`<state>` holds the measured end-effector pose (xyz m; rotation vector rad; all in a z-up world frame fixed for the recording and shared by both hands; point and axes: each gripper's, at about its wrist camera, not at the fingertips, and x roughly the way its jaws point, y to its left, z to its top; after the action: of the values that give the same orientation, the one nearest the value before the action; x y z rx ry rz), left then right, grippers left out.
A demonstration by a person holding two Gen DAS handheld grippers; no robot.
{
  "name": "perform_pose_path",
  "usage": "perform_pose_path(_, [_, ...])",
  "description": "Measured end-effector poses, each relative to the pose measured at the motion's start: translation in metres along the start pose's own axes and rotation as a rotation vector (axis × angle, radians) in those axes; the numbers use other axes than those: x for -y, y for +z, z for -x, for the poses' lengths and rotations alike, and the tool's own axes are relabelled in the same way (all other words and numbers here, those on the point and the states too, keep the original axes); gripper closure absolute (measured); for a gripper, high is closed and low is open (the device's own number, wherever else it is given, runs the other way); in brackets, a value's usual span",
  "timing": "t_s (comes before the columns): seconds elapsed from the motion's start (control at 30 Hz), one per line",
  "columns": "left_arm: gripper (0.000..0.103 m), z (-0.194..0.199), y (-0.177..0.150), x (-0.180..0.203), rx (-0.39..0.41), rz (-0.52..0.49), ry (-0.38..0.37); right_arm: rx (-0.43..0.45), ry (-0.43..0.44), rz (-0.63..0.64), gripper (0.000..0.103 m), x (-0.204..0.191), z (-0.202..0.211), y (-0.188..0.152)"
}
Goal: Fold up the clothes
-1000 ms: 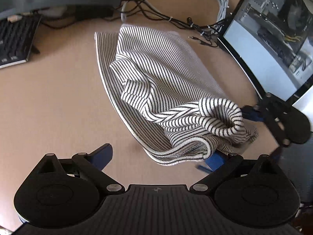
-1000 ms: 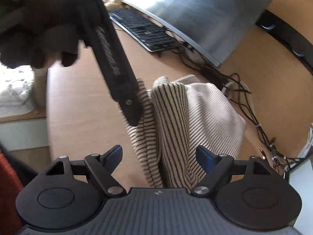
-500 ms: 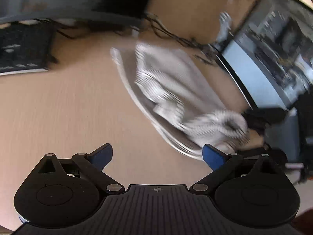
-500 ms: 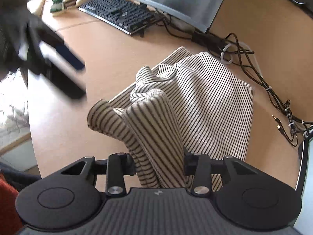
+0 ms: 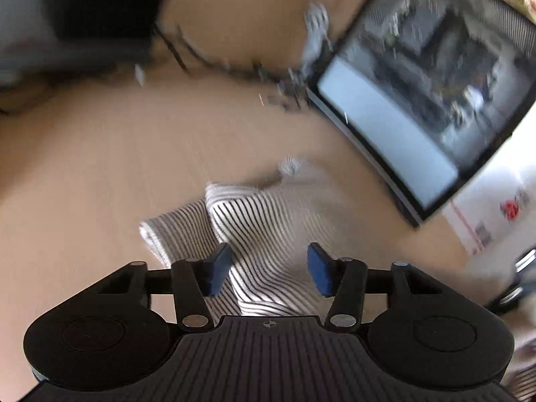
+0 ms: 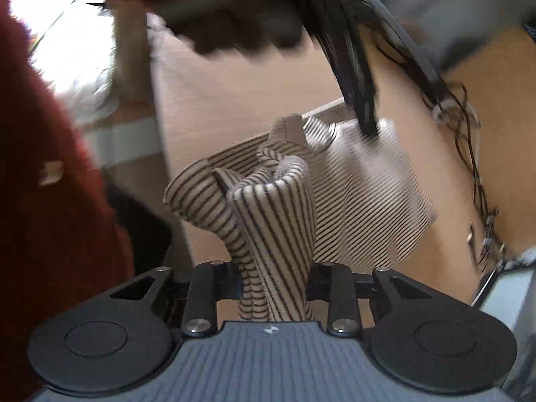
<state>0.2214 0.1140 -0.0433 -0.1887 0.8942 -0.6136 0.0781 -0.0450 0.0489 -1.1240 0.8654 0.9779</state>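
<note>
A white garment with thin dark stripes (image 5: 268,231) lies crumpled on the tan desk (image 5: 100,167). My left gripper (image 5: 268,269) hangs low over its near part. The jaws are closing with striped cloth between the blue pads (image 5: 217,268), and a gap still shows beside the right pad. In the right wrist view the garment (image 6: 368,201) is pulled up into a bunched column. My right gripper (image 6: 274,284) is shut on that bunch, still tightening, and holds it above the desk. The rest of the cloth trails down behind. Both views are blurred by motion.
A monitor (image 5: 418,117) stands at the right edge of the desk, with tangled cables (image 5: 217,63) behind it. A white box (image 5: 495,207) sits beside the monitor. Cables (image 6: 469,140) run along the right of the garment. A person's red sleeve (image 6: 50,201) fills the left.
My left gripper swung in over the garment and its jaws narrowed around cloth. My right gripper shut on a fold of the garment and lifted it up off the desk.
</note>
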Motion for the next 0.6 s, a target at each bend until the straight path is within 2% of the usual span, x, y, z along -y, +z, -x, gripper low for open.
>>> perform_pose_path(0.07, [0.049, -0.014, -0.007, 0.002, -0.051, -0.034, -0.016, -0.018, -0.001, 0.111, 0.074, 0.001, 0.018, 0.009])
perform_pose_path(0.17, [0.049, -0.014, -0.007, -0.004, -0.043, -0.02, -0.033, -0.027, -0.021, 0.31, 0.073, 0.014, 0.023, 0.03])
perform_pose_path(0.23, [0.053, -0.014, -0.006, -0.008, -0.038, -0.011, -0.044, -0.007, -0.015, 0.462, 0.07, 0.027, 0.007, 0.039])
perform_pose_path(0.3, [0.06, -0.009, -0.009, -0.011, -0.035, 0.012, -0.035, 0.014, -0.005, 0.546, 0.068, 0.043, -0.016, 0.046])
perform_pose_path(0.4, [0.065, -0.006, -0.007, -0.018, -0.035, 0.071, -0.022, 0.033, 0.009, 0.569, 0.062, 0.064, -0.048, 0.048])
perform_pose_path(0.5, [0.066, -0.004, -0.006, -0.023, -0.031, 0.103, -0.024, 0.035, 0.019, 0.515, 0.049, 0.083, -0.072, 0.047])
perform_pose_path(0.57, [0.066, -0.003, -0.007, -0.022, -0.026, 0.111, -0.015, 0.05, 0.014, 0.454, 0.037, 0.094, -0.082, 0.046])
perform_pose_path(0.6, [0.066, -0.002, -0.006, -0.021, -0.023, 0.112, -0.008, 0.06, 0.017, 0.42, 0.036, 0.098, -0.085, 0.045])
